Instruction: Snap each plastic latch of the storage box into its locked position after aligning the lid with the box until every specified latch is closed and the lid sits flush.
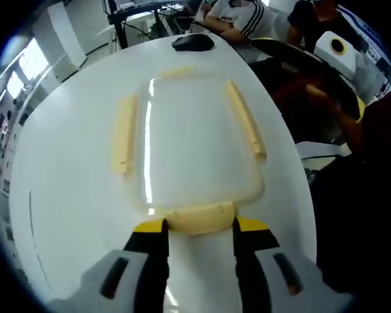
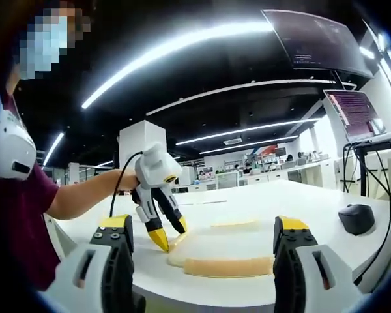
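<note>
Left gripper view: I am looking down on the storage box (image 1: 199, 147), which is lying flat on the white table (image 1: 65, 195) with its clear lid (image 1: 195, 130) on top. The lid is glaring along one edge, so I cannot tell whether it is sitting flush. Four cream latches are showing around the box; the near latch (image 1: 199, 218) is sitting between the yellow tips of the left gripper (image 1: 201, 227), whose jaws are standing apart about the width of that latch. Whether the tips are pressing it I cannot make out. The side latches (image 1: 124, 134) are lying along the long edges; their locked or unlocked state is hard to read. Beyond the box a black mouse (image 1: 193, 42) is resting on the table.

Right gripper view: the right gripper (image 2: 202, 238) is hovering near the box's (image 2: 215, 251) edge, jaws wide apart and holding nothing. Its lower body is cut off by the frame. Across the box, the left gripper (image 2: 171, 236) is touching the far corner, held by a person's hand (image 2: 127, 179). The mouse (image 2: 356, 218) is sitting well apart from the box.
</note>
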`<state>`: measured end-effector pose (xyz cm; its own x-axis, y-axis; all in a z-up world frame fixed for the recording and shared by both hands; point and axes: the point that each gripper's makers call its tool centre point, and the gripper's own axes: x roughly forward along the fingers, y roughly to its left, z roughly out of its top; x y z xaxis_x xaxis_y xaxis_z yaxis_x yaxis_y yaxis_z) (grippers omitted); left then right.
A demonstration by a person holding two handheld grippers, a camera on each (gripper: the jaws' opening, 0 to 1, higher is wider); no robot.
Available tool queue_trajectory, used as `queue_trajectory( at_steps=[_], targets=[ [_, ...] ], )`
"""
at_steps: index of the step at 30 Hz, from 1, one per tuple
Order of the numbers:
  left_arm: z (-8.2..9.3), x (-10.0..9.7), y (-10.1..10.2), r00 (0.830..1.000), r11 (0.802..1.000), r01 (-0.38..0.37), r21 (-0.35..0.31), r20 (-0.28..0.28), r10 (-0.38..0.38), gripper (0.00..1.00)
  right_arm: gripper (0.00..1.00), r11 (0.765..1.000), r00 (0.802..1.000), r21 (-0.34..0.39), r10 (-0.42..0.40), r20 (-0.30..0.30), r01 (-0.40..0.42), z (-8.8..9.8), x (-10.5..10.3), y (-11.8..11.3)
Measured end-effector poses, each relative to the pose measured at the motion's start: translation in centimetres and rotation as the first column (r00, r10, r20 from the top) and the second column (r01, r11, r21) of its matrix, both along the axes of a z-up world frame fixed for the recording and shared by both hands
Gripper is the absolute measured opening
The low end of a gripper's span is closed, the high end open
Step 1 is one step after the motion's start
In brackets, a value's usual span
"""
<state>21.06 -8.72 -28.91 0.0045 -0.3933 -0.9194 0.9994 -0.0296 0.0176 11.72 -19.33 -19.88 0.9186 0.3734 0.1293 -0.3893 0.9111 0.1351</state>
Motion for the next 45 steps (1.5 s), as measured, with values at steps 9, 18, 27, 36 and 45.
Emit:
queue_trajectory(
  at_steps=[9,18,27,36,45],
  targets=[
    [-0.1,-0.3,0.1,1.000,1.000,-0.001,0.009,0.003,0.001,0.37,0.90,0.999,0.998,-0.035,0.001,-0.057,-0.003,-1.4,0.3,0.3],
    [-0.1,-0.9,0.5,1.000,1.000,-0.005,0.018,0.007,0.005,0.37,0.89,1.000,0.997,-0.028,-0.013,-0.073,0.011,-1.9,0.4,0.0],
    [-0.1,-1.6,0.6,1.000,1.000,0.003,0.019,0.012,-0.003,0.37,0.89,0.999,0.997,-0.031,-0.012,-0.076,0.010,-1.8,0.4,-0.1],
    [0.2,-1.9,0.9,1.000,1.000,0.005,0.015,0.019,-0.005,0.37,0.89,0.999,0.996,-0.034,-0.009,-0.084,0.006,-2.1,0.4,0.2],
    [0.3,-2.6,1.0,1.000,1.000,0.013,0.004,0.016,-0.013,0.37,0.89,0.999,0.996,-0.037,-0.013,-0.090,0.010,-2.3,0.6,0.2]
  ],
)
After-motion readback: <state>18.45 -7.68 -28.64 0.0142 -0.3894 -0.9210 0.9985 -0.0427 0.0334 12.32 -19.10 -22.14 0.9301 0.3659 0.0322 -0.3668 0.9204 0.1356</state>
